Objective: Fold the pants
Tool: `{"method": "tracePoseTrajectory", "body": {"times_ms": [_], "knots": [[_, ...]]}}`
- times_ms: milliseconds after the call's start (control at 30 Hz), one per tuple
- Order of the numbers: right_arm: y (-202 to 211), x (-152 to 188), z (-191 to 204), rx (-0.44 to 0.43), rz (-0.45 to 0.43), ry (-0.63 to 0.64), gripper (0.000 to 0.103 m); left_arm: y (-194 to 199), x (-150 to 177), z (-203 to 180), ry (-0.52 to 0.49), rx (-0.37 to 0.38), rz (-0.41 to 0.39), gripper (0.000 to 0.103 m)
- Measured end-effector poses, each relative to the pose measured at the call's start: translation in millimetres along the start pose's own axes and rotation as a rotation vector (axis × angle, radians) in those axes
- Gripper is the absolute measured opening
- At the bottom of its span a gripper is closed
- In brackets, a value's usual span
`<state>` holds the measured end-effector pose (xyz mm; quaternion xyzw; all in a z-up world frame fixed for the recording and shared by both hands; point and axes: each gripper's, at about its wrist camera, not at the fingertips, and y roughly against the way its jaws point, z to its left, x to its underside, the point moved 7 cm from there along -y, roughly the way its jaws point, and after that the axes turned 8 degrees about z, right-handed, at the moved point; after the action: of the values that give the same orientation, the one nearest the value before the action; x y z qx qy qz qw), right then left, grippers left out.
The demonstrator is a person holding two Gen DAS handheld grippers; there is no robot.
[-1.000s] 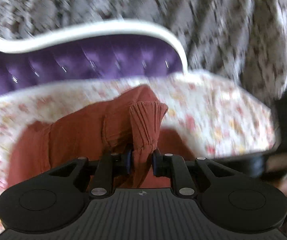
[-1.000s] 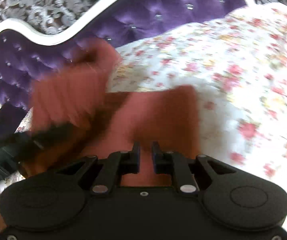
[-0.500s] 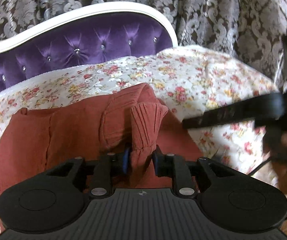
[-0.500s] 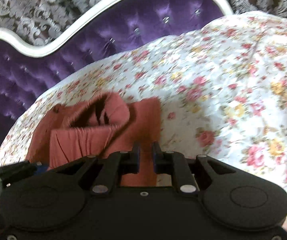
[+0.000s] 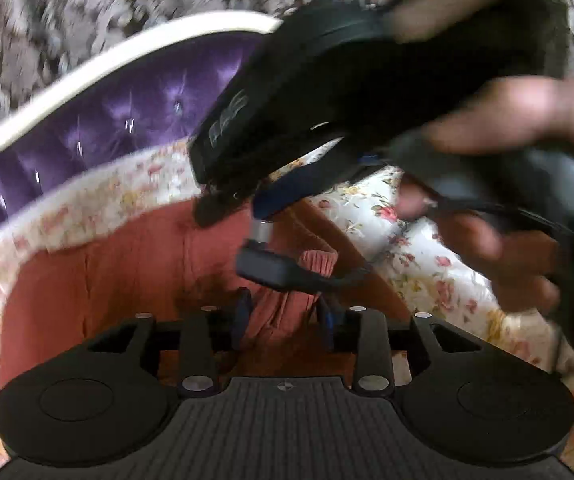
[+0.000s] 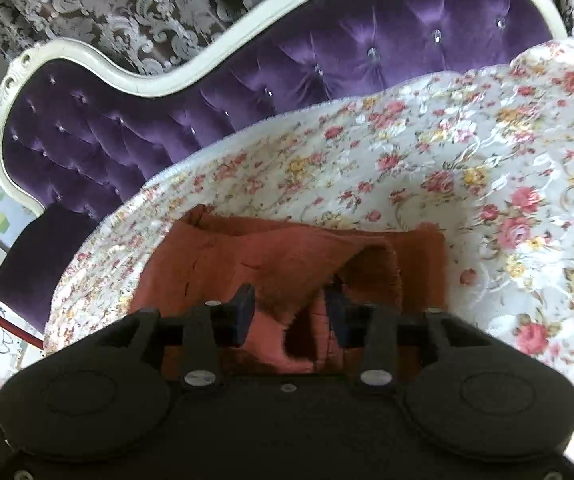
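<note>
While both jaws gape, right gripper (image 6: 289, 312) overhangs pants (image 6: 271, 256).

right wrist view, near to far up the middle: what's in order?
Right tool → pants → floral cover → purple headboard → white frame → damask curtain.

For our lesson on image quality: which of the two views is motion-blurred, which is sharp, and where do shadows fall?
Left wrist view: heavy motion blur on the right gripper and hand crossing the frame. Right wrist view: sharp; the floral cover and headboard are crisp, with dark shadow inside the pants fold.
</note>
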<state>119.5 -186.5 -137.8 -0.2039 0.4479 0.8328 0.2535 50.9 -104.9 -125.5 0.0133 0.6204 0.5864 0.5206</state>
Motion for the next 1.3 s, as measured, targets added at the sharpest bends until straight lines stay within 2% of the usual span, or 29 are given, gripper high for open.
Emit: {"method": "tracePoseTrajectory", "body": {"times_ms": [67, 133, 233, 300, 333, 367, 400, 467, 567, 600, 633, 667, 767, 867, 900, 933, 967, 1000, 1067, 1300], "knots": [[-0.2, -1.4, -6.9, 0.055, 0.009, 0.002, 0.010, 6.0, 2.9, 0.3, 0.006, 0.023, -0.007, 0.035], [8.7, -4.0, -11.5, 0.067, -0.012, -0.010, 0.010, 18.1, 5.4, 6.9, 0.046, 0.065, -0.028, 0.035], [25.6, -4.6, -14.1, -0.019, -0.026, -0.067, 0.011, 40.7, 7.3, 24.3, 0.088, 0.056, -0.082, 0.035], [29.6, -3.5, -15.1, -0.088, -0.025, -0.105, 0.023, 51.8, 8.9, 39.9, 0.123, 0.039, -0.105, 0.035], [29.4, -1.5, -16.2, -0.086, -0.026, -0.110, 0.026, 55.2, 10.2, 48.0, 0.145, 0.030, -0.109, 0.035], [28.0, 3.2, -17.2, -0.060, -0.016, -0.099, 0.039, 57.7, 11.8, 56.8, 0.170, 0.016, -0.109, 0.035], [25.8, 7.8, -16.7, -0.032, -0.006, -0.082, 0.046, 59.3, 14.1, 64.6, 0.194, 0.000, -0.109, 0.035], [20.8, 17.8, -11.7, -0.007, -0.001, -0.050, 0.048, 55.4, 16.9, 84.9, 0.255, -0.037, -0.097, 0.035], [12.7, 29.9, -2.3, -0.046, 0.024, -0.025, 0.048, 38.3, 17.8, 114.2, 0.361, -0.029, -0.050, 0.035], [10.0, 32.9, -0.1, -0.041, 0.032, -0.006, 0.037, 35.7, 22.0, 119.2, 0.392, -0.022, -0.031, 0.035], [8.5, 35.8, 4.8, -0.002, 0.039, 0.037, 0.019, 31.6, 24.6, 124.5, 0.417, -0.025, -0.010, 0.035], [10.5, 37.5, 8.9, 0.023, 0.044, 0.075, 0.011, 27.8, 27.7, 129.0, 0.431, -0.035, 0.008, 0.035], [27.7, 36.6, 12.6, 0.002, 0.031, 0.079, 0.011, 19.5, 36.7, 139.1, 0.462, -0.050, 0.044, 0.035], [18.1, 46.3, -4.6, 0.110, 0.116, 0.070, 0.013, 8.0, 47.3, 149.0, 0.516, -0.028, 0.092, 0.035], [16.6, 50.2, -9.8, 0.164, 0.122, 0.069, 0.023, -1.5, 52.3, 152.5, 0.527, -0.015, 0.126, 0.035], [19.4, 52.3, -11.6, 0.196, 0.105, 0.073, 0.025, -8.4, 56.6, 152.0, 0.526, -0.002, 0.159, 0.035], [24.5, 52.6, -13.1, 0.218, 0.074, 0.070, 0.034, -11.3, 59.5, 151.1, 0.524, 0.001, 0.161, 0.035], [28.5, 52.3, -13.5, 0.212, 0.052, 0.058, 0.055, -10.6, 60.9, 151.1, 0.526, 0.002, 0.150, 0.035], [35.7, 51.1, -15.2, 0.163, 0.002, 0.024, 0.067, -8.6, 62.0, 150.9, 0.532, 0.004, 0.144, 0.035], [8.8, 47.0, -23.4, 0.117, 0.046, -0.059, 0.067, -7.4, 61.6, 150.2, 0.535, 0.000, 0.137, 0.035]]}}
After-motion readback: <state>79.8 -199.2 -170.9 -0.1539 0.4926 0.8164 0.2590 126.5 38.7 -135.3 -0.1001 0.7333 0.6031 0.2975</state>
